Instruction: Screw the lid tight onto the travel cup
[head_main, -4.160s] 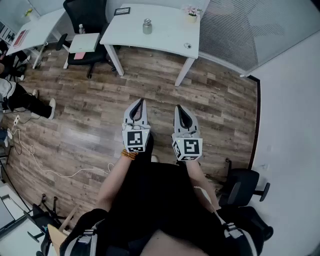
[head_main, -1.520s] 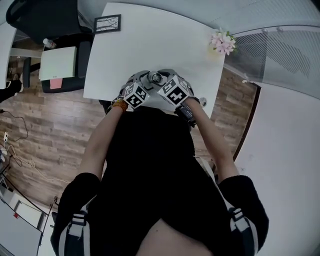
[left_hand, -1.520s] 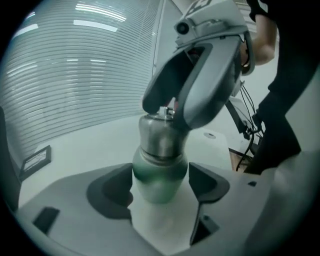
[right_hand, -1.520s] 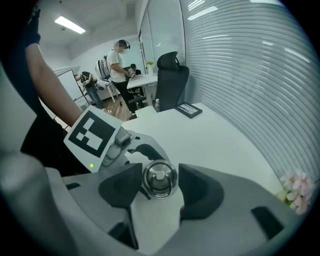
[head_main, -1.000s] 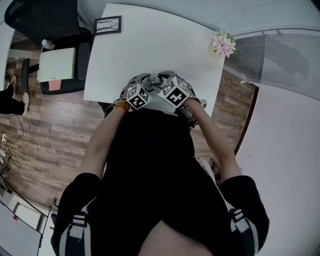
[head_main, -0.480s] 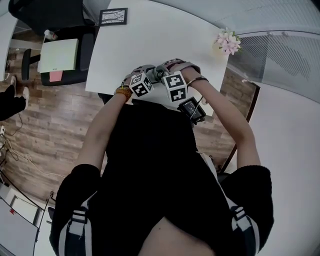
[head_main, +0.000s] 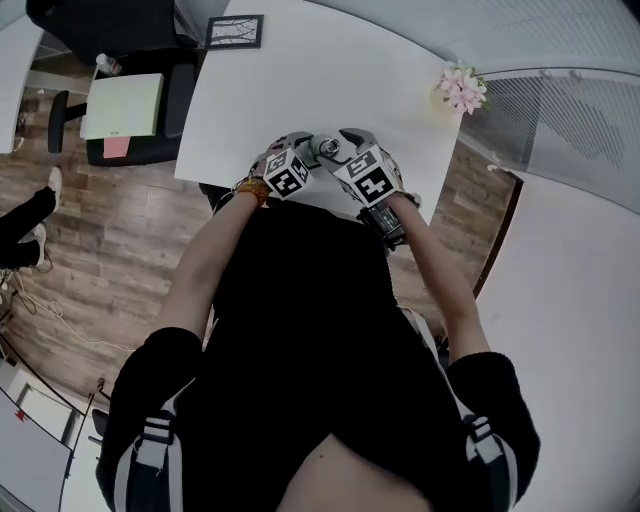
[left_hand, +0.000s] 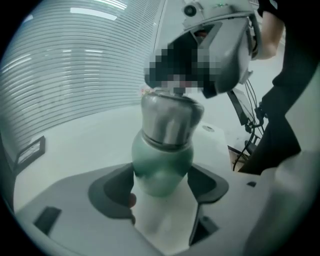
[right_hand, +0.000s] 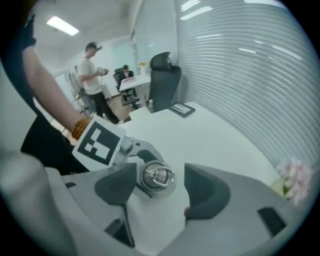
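**Left tool (left_hand: 161, 184) clamps the travel cup (left_hand: 162, 165); right tool (right_hand: 160, 186) loose around the lid (right_hand: 157, 176)**

I have the travel cup standing upright on the white surface (head_main: 320, 80), close to the edge nearest me. My left tool is closed on the cup's green lower body, with a dark pad pressed against each side of it. Above the green part sits the steel lid, topped with a small metal ring.

My right tool comes down over the lid from above. Its jaws have just been opening and now stand wide. The lid sits between them, close beside one pad and clearly apart from the other, so this tool grips nothing.

From the head view, both tools meet over the cup directly in front of my body, their marker cubes side by side. Farther back on the surface, well apart from the cup, pink flowers (head_main: 461, 88) stand at one far corner and a picture frame (head_main: 234, 31) at the other.
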